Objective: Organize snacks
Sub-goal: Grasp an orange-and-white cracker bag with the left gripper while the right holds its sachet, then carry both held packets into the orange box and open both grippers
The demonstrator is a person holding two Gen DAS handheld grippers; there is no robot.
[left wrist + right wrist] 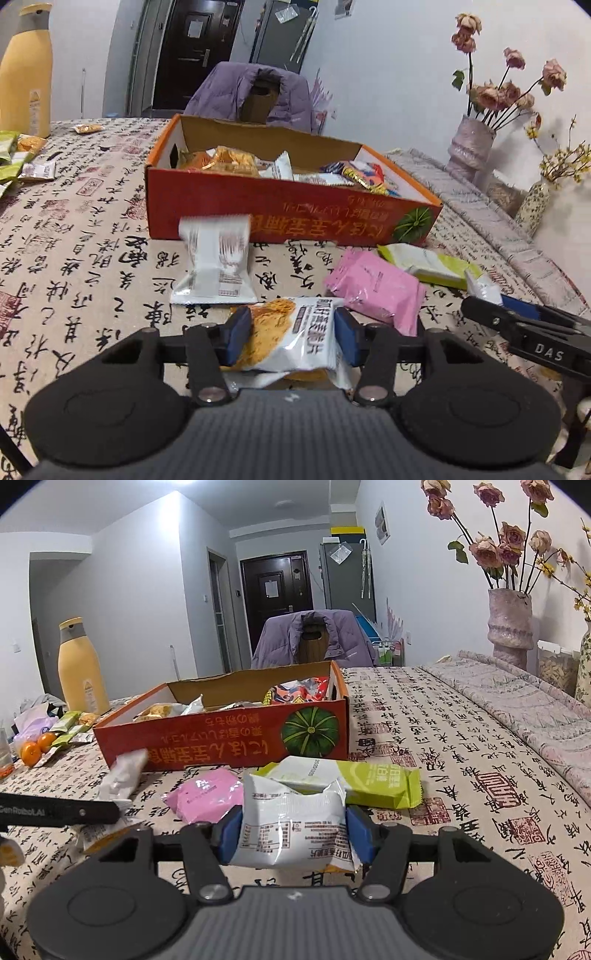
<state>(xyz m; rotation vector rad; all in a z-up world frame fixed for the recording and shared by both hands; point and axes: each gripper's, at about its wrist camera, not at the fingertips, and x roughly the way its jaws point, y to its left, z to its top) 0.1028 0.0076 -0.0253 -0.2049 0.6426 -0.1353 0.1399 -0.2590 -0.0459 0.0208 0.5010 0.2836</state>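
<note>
Left gripper (291, 338): clenched on white plastic snack packet with orange cracker picture (291, 339), blue pads pressing both sides, low over the desk.
Right gripper (291, 832): clamped on white crinkled foil snack packet with small black print (291, 825), held just above the desk (461, 760) (calligraphy-print cloth).
Box: open red-orange cardboard box with green pumpkin picture (221, 744), ahead of both grippers, partly filled with mixed wrappers.
Loose snacks in front of box: pink plastic packet (373, 286), lime-green and white packet (428, 264) just beside it, white packet with printed back (214, 264) standing against the box wall.
Far left of desk: tall yellow bottle with grey cap (79, 668), two oranges (37, 747), more green packets nearby.
Right edge: pale pink vase with dried roses (511, 627).
</note>
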